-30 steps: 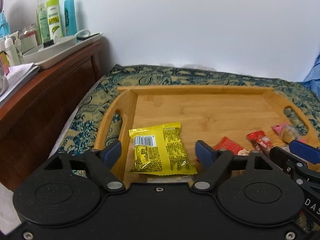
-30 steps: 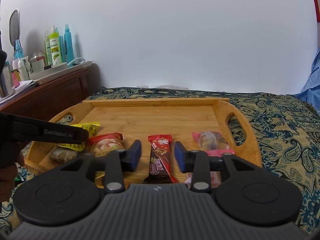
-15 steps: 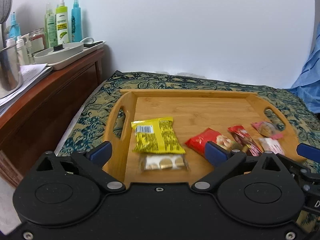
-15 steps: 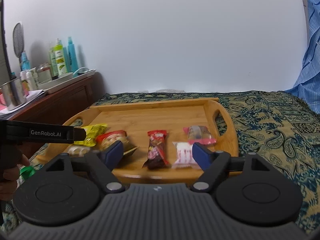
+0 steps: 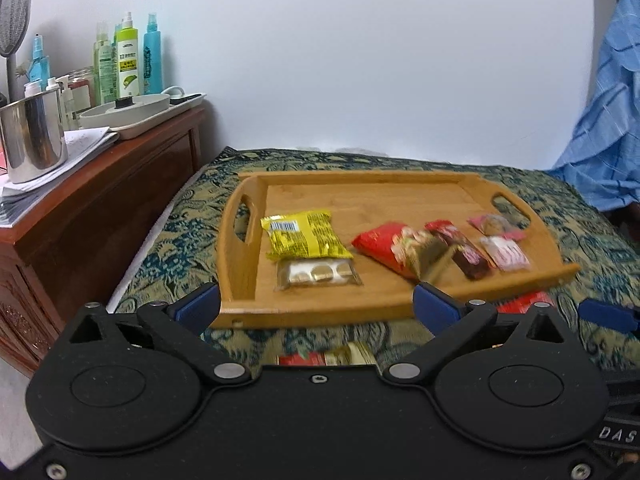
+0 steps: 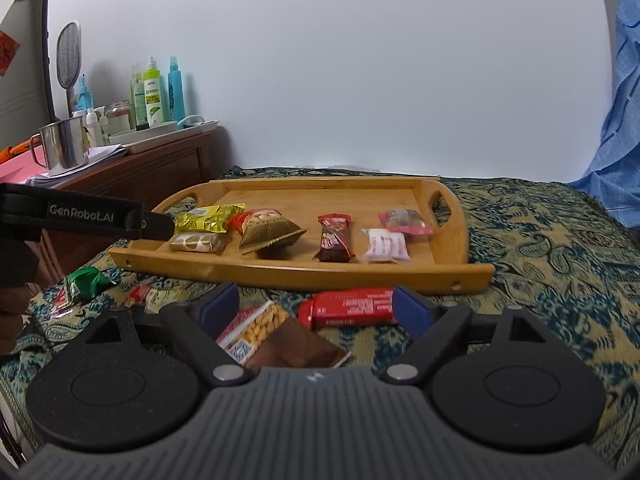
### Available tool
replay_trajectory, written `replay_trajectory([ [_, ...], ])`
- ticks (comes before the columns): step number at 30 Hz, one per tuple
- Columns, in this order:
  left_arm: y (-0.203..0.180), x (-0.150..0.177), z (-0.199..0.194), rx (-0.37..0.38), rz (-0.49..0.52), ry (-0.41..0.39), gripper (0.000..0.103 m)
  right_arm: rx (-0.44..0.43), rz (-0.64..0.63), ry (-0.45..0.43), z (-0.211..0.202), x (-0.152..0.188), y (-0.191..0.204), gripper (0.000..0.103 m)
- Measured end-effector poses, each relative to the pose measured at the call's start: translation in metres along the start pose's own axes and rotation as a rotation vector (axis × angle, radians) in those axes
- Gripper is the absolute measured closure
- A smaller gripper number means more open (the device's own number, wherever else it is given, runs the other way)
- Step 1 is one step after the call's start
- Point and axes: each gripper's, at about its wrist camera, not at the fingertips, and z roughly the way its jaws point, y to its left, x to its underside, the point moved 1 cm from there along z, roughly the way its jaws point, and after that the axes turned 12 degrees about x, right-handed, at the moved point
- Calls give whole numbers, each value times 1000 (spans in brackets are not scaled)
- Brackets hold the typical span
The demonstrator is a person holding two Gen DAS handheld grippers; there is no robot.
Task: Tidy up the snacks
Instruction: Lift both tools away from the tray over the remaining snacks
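A wooden tray [image 5: 400,178] [image 6: 304,270] lies on the bed. In it, from left to right, are a yellow packet [image 5: 304,236], a clear pack of round biscuits [image 5: 316,274], a red packet [image 5: 396,248], a dark red bar [image 5: 460,250], a white-pink packet [image 5: 506,252] and a pink packet [image 5: 494,224]. My left gripper [image 5: 316,306] hangs before the tray's front edge, jaws opening, nothing between them. My right gripper [image 6: 316,308] hovers over loose snacks on the bedspread, jaws opening and touching none: a red bar [image 6: 348,308], a peanut packet [image 6: 256,330] and a brown packet [image 6: 296,350].
A green wrapper [image 6: 84,284] and a small red candy [image 6: 140,296] lie on the patterned bedspread [image 6: 540,260] at the left. A wooden dresser [image 5: 100,200] with a steel mug [image 5: 34,136] and bottles [image 5: 128,60] stands to the left. Blue cloth [image 5: 600,120] hangs at the right.
Both grippers have drawn back from the tray and their jaws have widened. The yellow packet and the dark red bar, earlier between the jaws, now lie apart on the tray. Loose snacks came into view.
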Motion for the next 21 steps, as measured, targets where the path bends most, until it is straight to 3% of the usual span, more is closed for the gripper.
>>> replay_trajectory([
  [10, -3, 34, -3, 11, 41, 28, 0, 37, -31, -27, -11, 19, 5, 2],
  [21, 6, 43, 17, 30, 17, 103, 0, 33, -87, -17, -1, 25, 21, 0],
])
